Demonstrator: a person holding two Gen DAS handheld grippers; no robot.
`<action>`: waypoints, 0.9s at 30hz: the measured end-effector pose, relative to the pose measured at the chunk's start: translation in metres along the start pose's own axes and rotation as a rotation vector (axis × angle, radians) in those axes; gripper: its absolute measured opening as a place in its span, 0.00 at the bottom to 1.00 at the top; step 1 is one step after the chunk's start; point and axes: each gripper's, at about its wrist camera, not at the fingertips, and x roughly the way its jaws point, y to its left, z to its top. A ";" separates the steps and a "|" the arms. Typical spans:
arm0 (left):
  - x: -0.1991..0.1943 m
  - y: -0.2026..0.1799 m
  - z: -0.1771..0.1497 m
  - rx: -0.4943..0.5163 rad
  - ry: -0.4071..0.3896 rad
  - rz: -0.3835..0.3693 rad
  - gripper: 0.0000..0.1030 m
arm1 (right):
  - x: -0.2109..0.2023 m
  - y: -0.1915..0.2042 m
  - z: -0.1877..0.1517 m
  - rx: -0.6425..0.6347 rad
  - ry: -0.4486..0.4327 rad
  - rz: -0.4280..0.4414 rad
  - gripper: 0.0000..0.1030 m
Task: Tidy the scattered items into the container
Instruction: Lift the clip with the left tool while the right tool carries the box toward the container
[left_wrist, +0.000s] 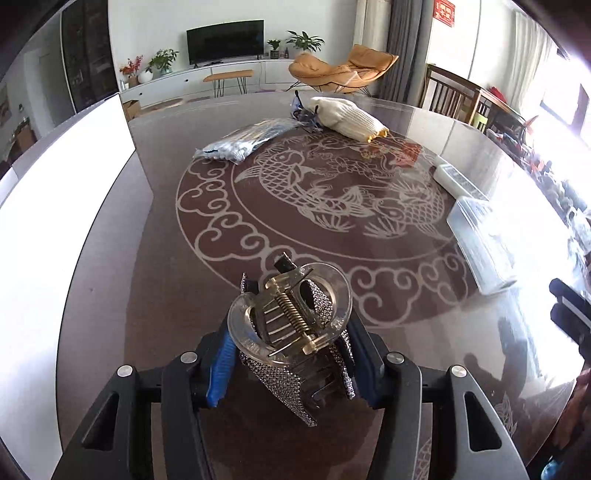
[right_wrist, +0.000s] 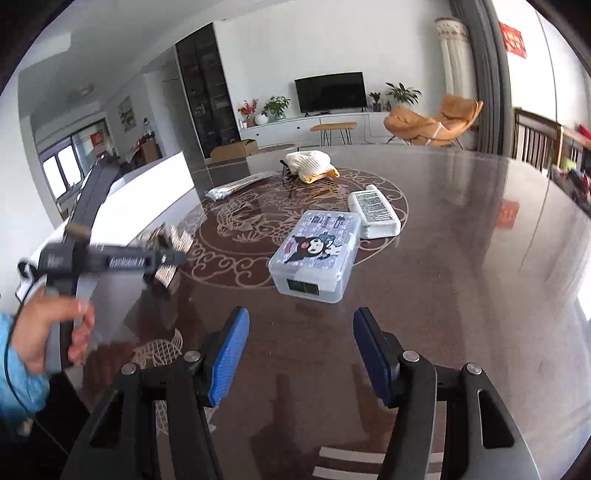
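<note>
My left gripper is shut on a clear, rhinestone-covered hair claw clip and holds it above the brown patterned table. In the right wrist view the left gripper shows at the left, blurred, with the clip in it, beside the white container. My right gripper is open and empty above the near table, just short of a clear plastic box with a cartoon label.
A white wipes pack, a white knit glove with yellow cuff, a bag of cotton swabs and a dark tangled item lie on the table. The white container's wall stands at the left. Chairs stand beyond the far right edge.
</note>
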 end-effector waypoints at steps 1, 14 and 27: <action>-0.002 -0.002 -0.003 0.008 -0.008 0.010 0.53 | 0.003 -0.001 0.008 0.017 0.003 0.007 0.58; 0.006 -0.003 -0.001 -0.019 -0.005 0.049 0.74 | 0.081 0.029 0.061 -0.094 0.119 -0.279 0.61; 0.016 0.008 0.001 -0.087 0.037 0.090 1.00 | 0.113 0.004 0.056 -0.056 0.215 -0.253 0.66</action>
